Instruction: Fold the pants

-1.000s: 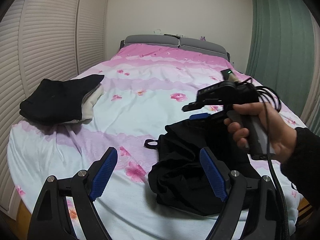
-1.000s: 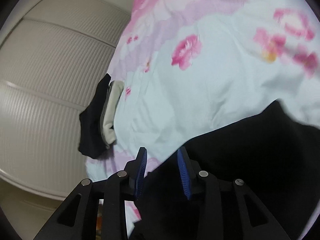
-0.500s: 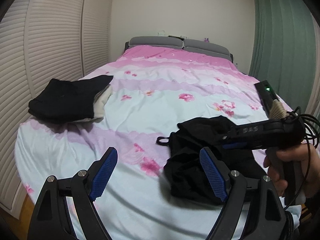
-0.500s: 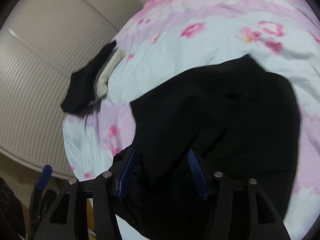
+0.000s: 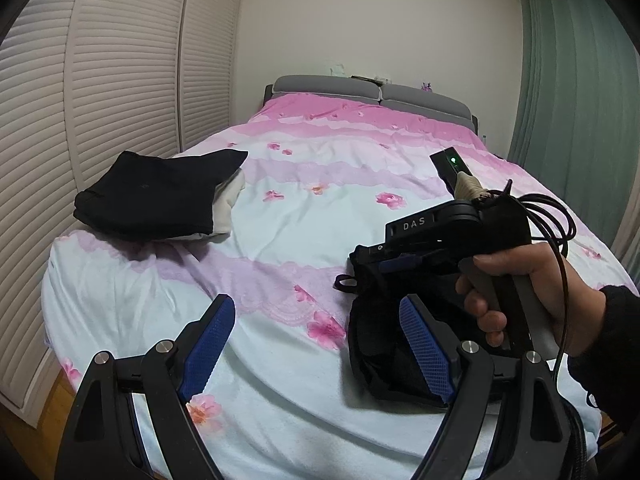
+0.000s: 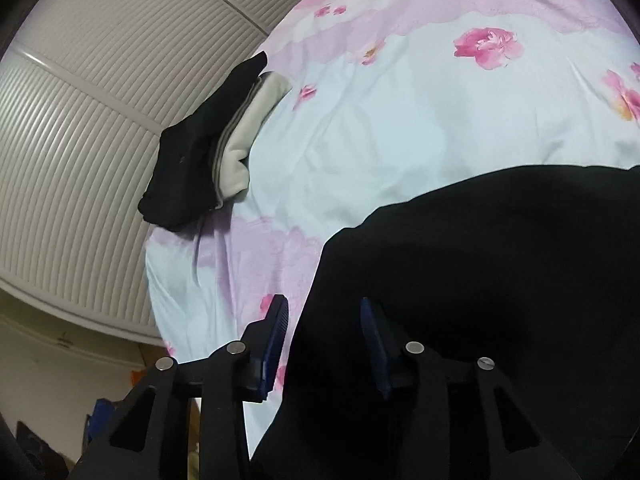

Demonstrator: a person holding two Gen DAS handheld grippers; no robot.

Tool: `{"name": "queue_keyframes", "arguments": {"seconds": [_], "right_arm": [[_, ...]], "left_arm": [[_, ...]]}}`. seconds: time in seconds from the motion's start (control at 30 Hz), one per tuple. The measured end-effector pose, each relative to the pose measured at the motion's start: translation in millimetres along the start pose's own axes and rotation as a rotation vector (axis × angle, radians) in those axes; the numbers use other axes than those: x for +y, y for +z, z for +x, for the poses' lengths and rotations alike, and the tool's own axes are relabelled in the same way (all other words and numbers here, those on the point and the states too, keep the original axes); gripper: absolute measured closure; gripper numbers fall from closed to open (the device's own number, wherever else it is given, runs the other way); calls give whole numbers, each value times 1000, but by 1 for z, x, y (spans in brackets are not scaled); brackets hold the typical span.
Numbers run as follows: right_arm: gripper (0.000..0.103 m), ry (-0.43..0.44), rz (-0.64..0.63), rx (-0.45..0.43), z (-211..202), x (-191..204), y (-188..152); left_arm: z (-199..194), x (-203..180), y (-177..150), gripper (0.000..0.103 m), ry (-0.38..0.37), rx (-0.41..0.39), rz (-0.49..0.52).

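Black pants (image 5: pixel 380 344) lie in a crumpled heap on the near right of the bed (image 5: pixel 300 208). My left gripper (image 5: pixel 316 308) hovers over the sheet just left of the heap, jaws wide open with nothing between them. A hand (image 5: pixel 520 292) holds my right gripper (image 5: pixel 362 258) over the top of the heap. In the right wrist view the pants (image 6: pixel 480 280) fill the lower right, and a fold of them sits between the closing jaws of the right gripper (image 6: pixel 323 306). A thin strip of sheet shows beside the left pad (image 6: pixel 276 336).
A folded stack of black and cream clothes (image 5: pixel 156 196) sits at the bed's left edge, also in the right wrist view (image 6: pixel 188 172). Slatted wardrobe doors (image 5: pixel 100 80) run along the left, a green curtain (image 5: pixel 568 80) hangs right, and a grey headboard (image 5: pixel 372 92) stands at the far end.
The right gripper swung right and back over the heap; its jaws spread apart, then narrowed around the cloth. The left gripper drifted back a little, still open.
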State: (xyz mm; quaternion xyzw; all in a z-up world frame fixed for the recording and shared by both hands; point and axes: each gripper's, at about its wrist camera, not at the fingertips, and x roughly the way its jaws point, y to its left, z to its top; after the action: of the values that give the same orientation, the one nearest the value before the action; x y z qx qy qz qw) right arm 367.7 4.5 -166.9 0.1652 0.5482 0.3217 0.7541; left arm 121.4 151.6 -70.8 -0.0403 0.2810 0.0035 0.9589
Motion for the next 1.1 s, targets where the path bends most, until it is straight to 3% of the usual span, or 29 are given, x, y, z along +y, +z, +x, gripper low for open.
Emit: {"name": "queue_keyframes", "arguments": {"seconds": [0.1, 0.43, 0.73, 0.93, 1.1], "right_arm": [[63, -37, -26, -13, -10, 5, -17], [53, -291, -272, -71, -58, 23, -116], [51, -326, -489, -66, -36, 56, -170], [51, -290, -423, 16, -23, 41, -179], [51, -231, -314, -79, -68, 28, -180]], "left_arm": [[-1, 1, 0, 18, -3, 0, -3], [-13, 7, -3, 18, 3, -18, 9], [-17, 20, -13, 18, 34, -2, -1], [-16, 26, -18, 18, 43, 14, -5], [-6, 19, -23, 18, 7, 48, -12]]}}
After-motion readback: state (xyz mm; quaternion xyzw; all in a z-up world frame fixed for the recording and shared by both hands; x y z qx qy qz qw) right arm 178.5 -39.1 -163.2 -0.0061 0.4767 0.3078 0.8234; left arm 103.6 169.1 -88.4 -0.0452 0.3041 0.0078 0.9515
